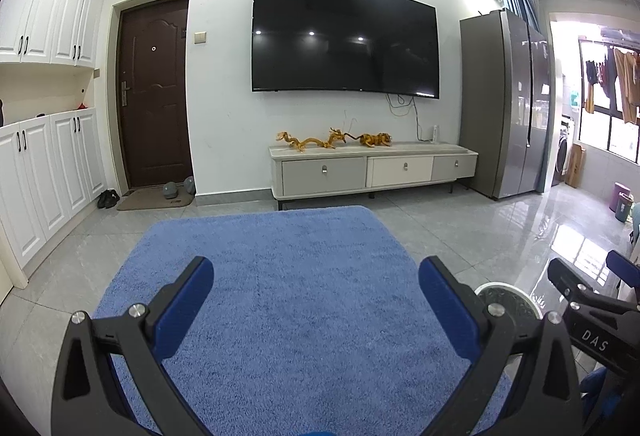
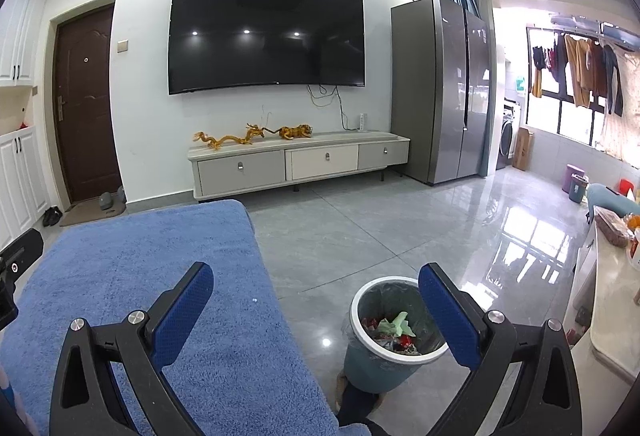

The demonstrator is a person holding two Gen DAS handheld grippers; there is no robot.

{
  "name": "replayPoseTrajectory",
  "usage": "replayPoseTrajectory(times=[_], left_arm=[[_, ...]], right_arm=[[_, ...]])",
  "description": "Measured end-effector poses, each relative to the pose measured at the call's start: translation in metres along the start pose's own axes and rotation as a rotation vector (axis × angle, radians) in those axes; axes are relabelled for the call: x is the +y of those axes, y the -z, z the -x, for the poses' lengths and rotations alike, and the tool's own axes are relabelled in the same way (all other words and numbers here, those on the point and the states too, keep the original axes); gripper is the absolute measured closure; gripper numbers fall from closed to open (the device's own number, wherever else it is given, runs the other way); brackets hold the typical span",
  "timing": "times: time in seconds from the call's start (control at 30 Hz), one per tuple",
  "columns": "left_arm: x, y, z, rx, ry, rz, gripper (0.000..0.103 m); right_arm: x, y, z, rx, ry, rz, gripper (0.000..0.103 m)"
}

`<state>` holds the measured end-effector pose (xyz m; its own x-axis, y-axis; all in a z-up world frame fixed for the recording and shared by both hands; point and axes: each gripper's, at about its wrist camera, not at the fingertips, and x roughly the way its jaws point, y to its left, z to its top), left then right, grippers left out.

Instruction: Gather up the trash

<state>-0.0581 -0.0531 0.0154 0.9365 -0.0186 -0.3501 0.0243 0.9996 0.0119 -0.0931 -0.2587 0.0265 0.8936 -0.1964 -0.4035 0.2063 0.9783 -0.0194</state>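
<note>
Biggest thing here is the grey tiled floor, shiny enough to mirror the window. On the far wall hangs a huge dark TV, switched off, with a tall grey fridge to its right and a brown front door to its left. White cabinets run down the left side.

Under the TV sits a low white drawer unit with a couple of golden dragon figures on top.

Closer in, a blue fluffy rug fills most of the left wrist view and the left half of the right wrist view. It looks bare apart from a tiny white speck, too small to tell what it is.

The trash bin, blue-grey with a white rim and a clear liner, stands on the tiles just beside the rug's right edge. Inside it there's green crumpled paper plus some red and mixed bits.

The left gripper hangs over the rug, jaws spread wide, nothing in them. The right gripper is the same, wide open and empty, its right finger overlapping the bin's rim in view.
</note>
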Motion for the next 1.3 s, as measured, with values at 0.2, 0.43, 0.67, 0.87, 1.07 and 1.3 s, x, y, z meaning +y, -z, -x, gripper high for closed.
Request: replayPoseTrajectory(times=[0.2,0.43,0.67,0.87,1.07,1.3], left_arm=[[-0.003,0.002,-0.002,0.008,0.005,-0.007,0.0],[-0.001,0.005,-0.008,0.027,0.004,-0.011,0.0],[-0.002,0.009,-0.011,0.04,0.007,-0.014,0.0],[-0.002,0.009,-0.013,0.045,0.009,-0.014,0.0],[0.0,0.01,-0.014,0.053,0.018,-0.013,0.0],[0.002,0.012,-0.016,0.06,0.025,-0.014,0.0]], right_arm=[[-0.002,0.003,-0.003,0.012,0.004,-0.004,0.0],[-0.002,0.004,-0.009,0.025,0.013,-0.009,0.0],[-0.004,0.007,-0.011,0.031,0.022,-0.013,0.0],[-0.004,0.007,-0.011,0.032,0.023,-0.012,0.0],[-0.005,0.009,-0.01,0.033,0.026,-0.012,0.0],[-0.008,0.011,-0.011,0.034,0.033,-0.009,0.0]])
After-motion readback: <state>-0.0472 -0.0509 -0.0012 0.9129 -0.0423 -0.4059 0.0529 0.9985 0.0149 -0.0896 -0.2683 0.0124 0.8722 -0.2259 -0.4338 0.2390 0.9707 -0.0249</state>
